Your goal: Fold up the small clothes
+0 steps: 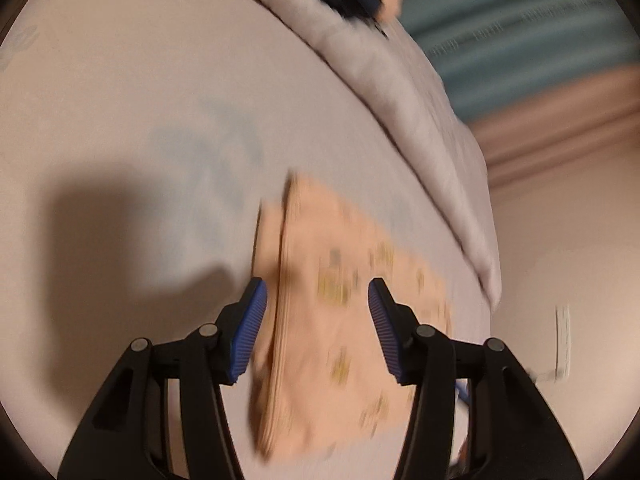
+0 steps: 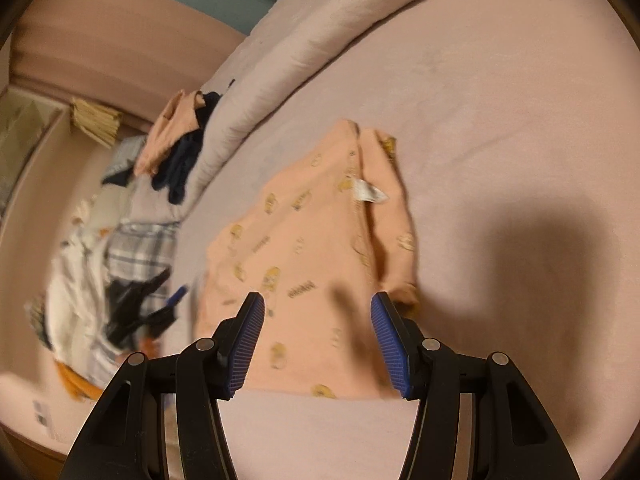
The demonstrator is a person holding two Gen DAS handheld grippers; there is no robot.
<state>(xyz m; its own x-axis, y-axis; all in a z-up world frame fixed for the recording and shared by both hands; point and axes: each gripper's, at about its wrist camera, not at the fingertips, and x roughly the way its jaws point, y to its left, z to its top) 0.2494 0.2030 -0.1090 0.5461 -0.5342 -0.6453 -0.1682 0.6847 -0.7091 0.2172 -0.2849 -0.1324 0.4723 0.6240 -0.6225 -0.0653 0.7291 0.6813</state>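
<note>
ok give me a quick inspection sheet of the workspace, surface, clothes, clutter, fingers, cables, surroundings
surface: pale pink bed sheet, mostly smooth, with a rolled duvet along its far edge
job's things: peach printed garment lying on the sheet, partly folded, white label showing; blurred in the left wrist view
clutter: heap of peach and navy clothes on the duvet end; checked and white fabric off the bed side
grippers: left gripper and right gripper both have fingers apart over the garment, nothing held
cables: nothing seen
surroundings: teal headboard and pink wall behind the bed
</note>
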